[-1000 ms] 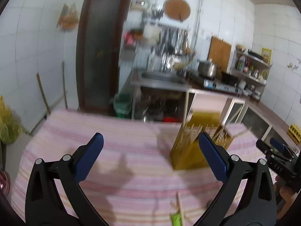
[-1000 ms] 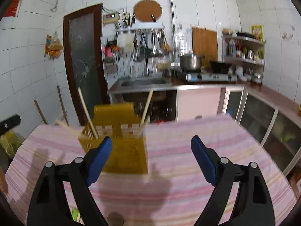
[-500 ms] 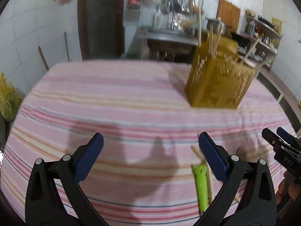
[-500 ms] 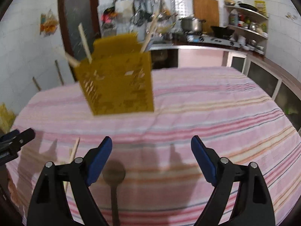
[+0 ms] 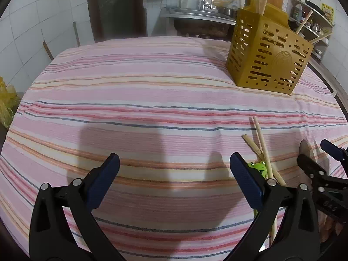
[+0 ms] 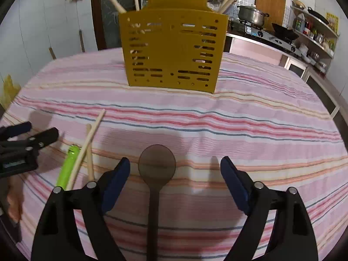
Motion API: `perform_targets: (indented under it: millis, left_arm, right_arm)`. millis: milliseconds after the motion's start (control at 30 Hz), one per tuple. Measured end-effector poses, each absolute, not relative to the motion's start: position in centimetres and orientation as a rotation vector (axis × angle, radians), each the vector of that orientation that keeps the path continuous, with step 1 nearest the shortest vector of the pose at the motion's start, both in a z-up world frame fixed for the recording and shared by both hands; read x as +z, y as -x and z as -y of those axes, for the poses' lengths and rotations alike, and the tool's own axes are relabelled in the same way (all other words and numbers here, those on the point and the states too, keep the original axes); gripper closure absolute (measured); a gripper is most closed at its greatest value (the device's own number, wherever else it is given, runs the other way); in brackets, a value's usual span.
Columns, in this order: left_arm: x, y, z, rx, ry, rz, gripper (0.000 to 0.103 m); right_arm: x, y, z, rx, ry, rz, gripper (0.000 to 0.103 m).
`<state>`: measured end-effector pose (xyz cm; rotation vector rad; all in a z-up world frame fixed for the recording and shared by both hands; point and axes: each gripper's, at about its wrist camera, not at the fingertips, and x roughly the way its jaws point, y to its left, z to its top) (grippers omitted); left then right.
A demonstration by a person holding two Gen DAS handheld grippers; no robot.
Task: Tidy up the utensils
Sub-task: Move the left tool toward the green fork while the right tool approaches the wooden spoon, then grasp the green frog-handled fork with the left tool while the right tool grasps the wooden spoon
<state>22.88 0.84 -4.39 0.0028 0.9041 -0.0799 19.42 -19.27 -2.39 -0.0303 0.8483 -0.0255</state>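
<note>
A yellow slotted utensil holder [image 5: 268, 54] stands on the striped tablecloth with several chopsticks in it; it also shows in the right wrist view [image 6: 173, 50]. A dark spoon [image 6: 157, 167] lies on the cloth between my right gripper's open fingers. Two wooden chopsticks [image 6: 86, 148] and a green frog-handled utensil [image 6: 68, 165] lie to its left; the chopsticks [image 5: 262, 145] and frog handle [image 5: 258, 166] also lie just right of my left gripper. My left gripper [image 5: 174, 178] is open and empty over bare cloth. My right gripper [image 6: 175, 178] is open, low over the spoon.
The table [image 5: 139, 91] carries a pink striped cloth. Behind it are a dark door [image 5: 115, 6], a sink counter [image 5: 195, 17], a stove with a pot [image 6: 253, 16] and shelves [image 6: 313, 30]. A yellow bag [image 5: 6, 104] sits at the left.
Both grippers have tilted down and come closer to the table. The holder now sits higher in view, and the spoon has come between my right gripper's fingers.
</note>
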Motion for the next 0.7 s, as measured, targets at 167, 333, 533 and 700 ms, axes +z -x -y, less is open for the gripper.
perform_targets:
  millis: [167,333,533,700]
  left_arm:
    - [-4.3,-22.5,-0.6,-0.089,-0.015,-0.902,0.005]
    - [-4.5,-22.0,0.6,-0.086,-0.066,-0.928,0.005]
    - [-4.1,-20.5,1.8,-0.132,-0.062,-0.917,0.005]
    - [-4.7,-19.9,3.0,-0.147,-0.06,-0.953,0.005]
  right_arm:
    - [-2.6,-19.8,19.2,0.013,-0.001,-0.873,0.058]
    - [-2.6,-19.8,19.7,0.036,-0.044,-0.868,0.067]
    - [-1.7,-19.4,21.5,0.002,-0.044,-0.838,0.067]
    - [-1.1,-18.7,23.7,-0.035,-0.083,-0.805,0.067]
